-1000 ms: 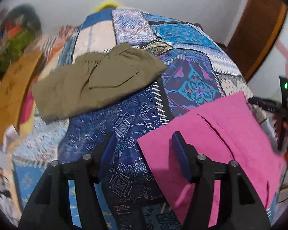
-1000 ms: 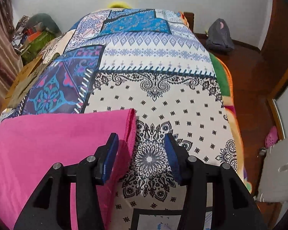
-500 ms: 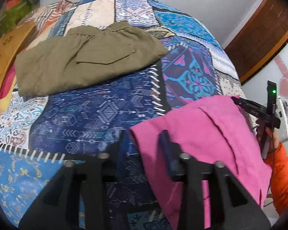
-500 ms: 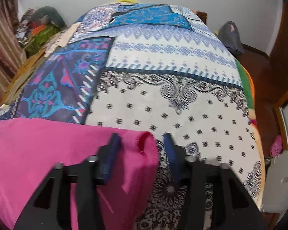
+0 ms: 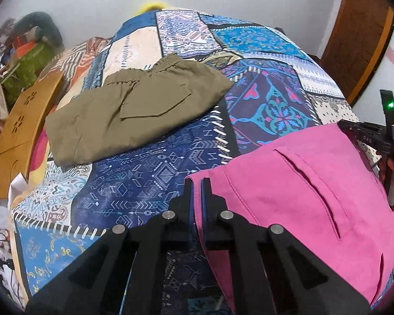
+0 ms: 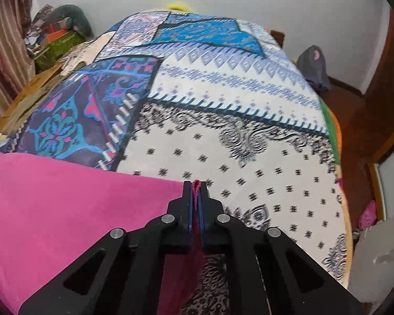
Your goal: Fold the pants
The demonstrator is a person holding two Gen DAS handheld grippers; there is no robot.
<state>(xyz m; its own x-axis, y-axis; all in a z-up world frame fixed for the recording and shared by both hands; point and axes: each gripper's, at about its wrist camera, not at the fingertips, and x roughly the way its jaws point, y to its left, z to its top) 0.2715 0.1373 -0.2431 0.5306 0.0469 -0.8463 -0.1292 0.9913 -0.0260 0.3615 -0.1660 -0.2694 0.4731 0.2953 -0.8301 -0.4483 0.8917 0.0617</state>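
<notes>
One pair of pink pants (image 5: pixel 302 197) lies flat on the near end of a bed, spread over the patchwork bedspread (image 5: pixel 149 178), its slit pocket facing up. Two grippers have hold of it, one at each far corner. The left gripper (image 5: pixel 196 183) is clamped tight on the left corner's edge, a thin strip of pink cloth pinched between its blue pads. The right gripper (image 6: pixel 196 183) is likewise closed hard on the right corner, a crimped tuft of pink fabric poking up past the fingertips (it also shows at the far right of the left view, with a green light lit).

A second garment, one pair of olive pants (image 5: pixel 134 110), lies folded farther up the bed to the left, well apart from the pink pair.

Beyond the pink pants' far edge the bedspread is open across its middle and right side up to the far end. A wooden board (image 5: pixel 21 131) runs along the bed's left edge; on the right, floor and a grey bag (image 6: pixel 314 65) by the wall.
</notes>
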